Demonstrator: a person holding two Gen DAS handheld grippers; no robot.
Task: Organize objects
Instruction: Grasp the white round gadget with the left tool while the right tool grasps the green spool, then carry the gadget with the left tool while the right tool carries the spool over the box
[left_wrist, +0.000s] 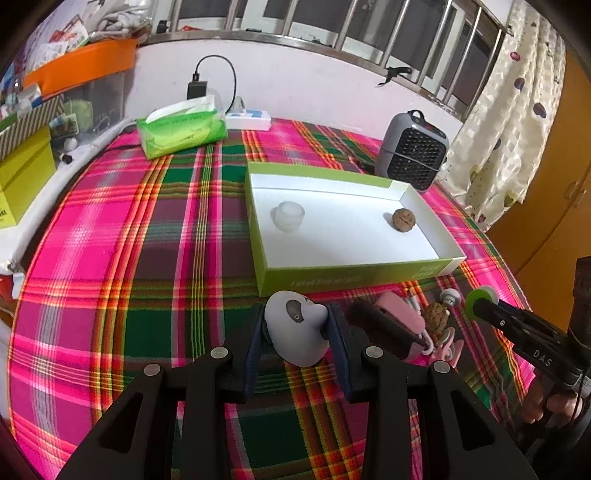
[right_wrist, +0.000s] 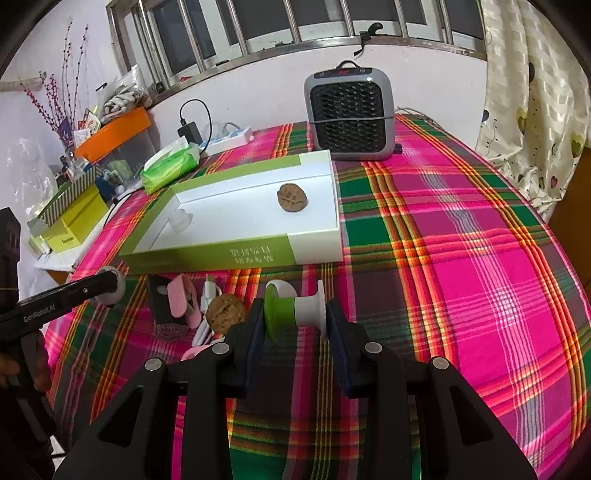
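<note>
Progress looks partial to us. Inside the tray (left_wrist: 424, 275) we see two things already placed: a pale cup (left_wrist: 289, 216) toward its left end and a walnut (left_wrist: 403, 220) toward its right, well apart from each other. We judge those two as done.

Both grippers are loaded. Our left gripper (left_wrist: 297, 334) has its pads closed on a grey figure (left_wrist: 295, 330), which sits between the jaws just in front of the tray's near wall; whether its base rests on the cloth (left_wrist: 129, 258) or hangs just above it we cannot tell. Our right gripper (right_wrist: 295, 321) is clamped on a spool (right_wrist: 295, 312), green flange against the left pad and white flange against the right, also short of the tray. We take it that these two are next to go in, so neither is delivered yet.

Left on the cloth between the grippers is a small heap: a second walnut (right_wrist: 225, 314), a pink case (right_wrist: 181, 299), a dark block (right_wrist: 162, 295) beside it, and a white cable (right_wrist: 208, 291) tangled among them. None of these is in the tray.

So, by our count, two items are in, two are in hand, and about four remain, the cable probably the fiddliest. The tissue pack (left_wrist: 181, 129) and heater (right_wrist: 349, 114) look like fixtures to us, not part of the sorting.
</note>
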